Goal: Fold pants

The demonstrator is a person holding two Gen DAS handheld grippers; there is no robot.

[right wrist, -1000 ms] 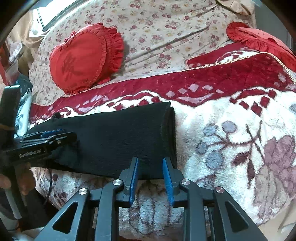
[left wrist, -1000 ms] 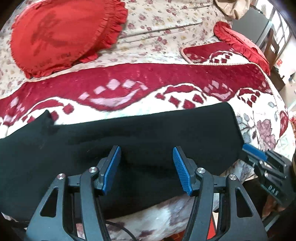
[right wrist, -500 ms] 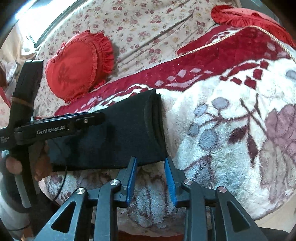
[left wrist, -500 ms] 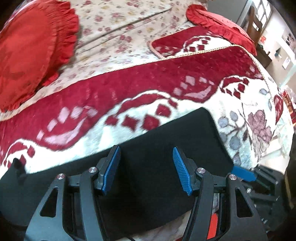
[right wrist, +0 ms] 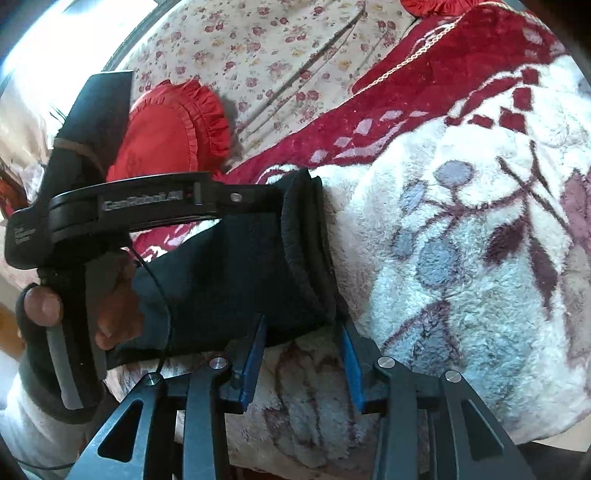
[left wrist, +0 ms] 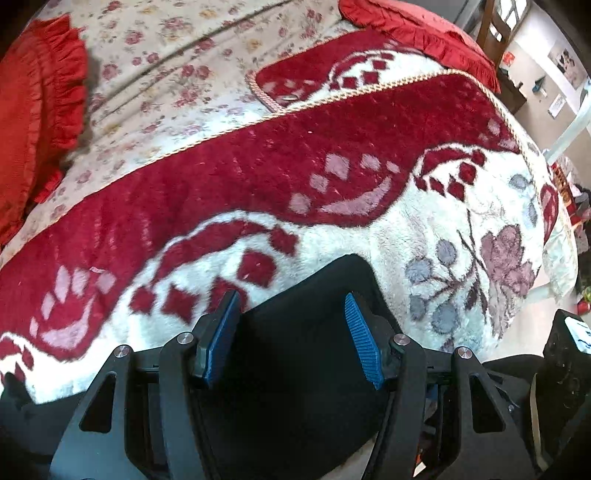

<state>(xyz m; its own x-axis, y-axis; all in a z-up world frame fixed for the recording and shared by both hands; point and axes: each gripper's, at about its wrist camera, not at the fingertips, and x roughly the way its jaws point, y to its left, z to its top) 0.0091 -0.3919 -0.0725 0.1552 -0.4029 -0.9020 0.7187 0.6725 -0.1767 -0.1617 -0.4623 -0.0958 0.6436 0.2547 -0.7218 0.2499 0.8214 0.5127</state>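
Observation:
The black pants [left wrist: 295, 354] lie along the near edge of a bed, on a red and white fleece blanket [left wrist: 258, 184]. My left gripper [left wrist: 291, 332] is open, its blue pads on either side of the pants' far end. In the right wrist view the pants [right wrist: 236, 269] show their thick waistband end [right wrist: 306, 247]. My right gripper [right wrist: 301, 354] is open just in front of the waistband's near corner. The left gripper's black body [right wrist: 140, 206] and the hand holding it lie over the pants at the left.
A red ruffled cushion [left wrist: 33, 110] lies at the back left on a floral sheet [left wrist: 177, 70]. Another red cushion [left wrist: 424, 33] is at the back right. The bed edge drops off near the grippers, with floor and furniture [left wrist: 554, 92] to the right.
Both grippers have moved in close to the pants' right end. My right gripper's jaws have opened wider. The left gripper has swung right along the pants.

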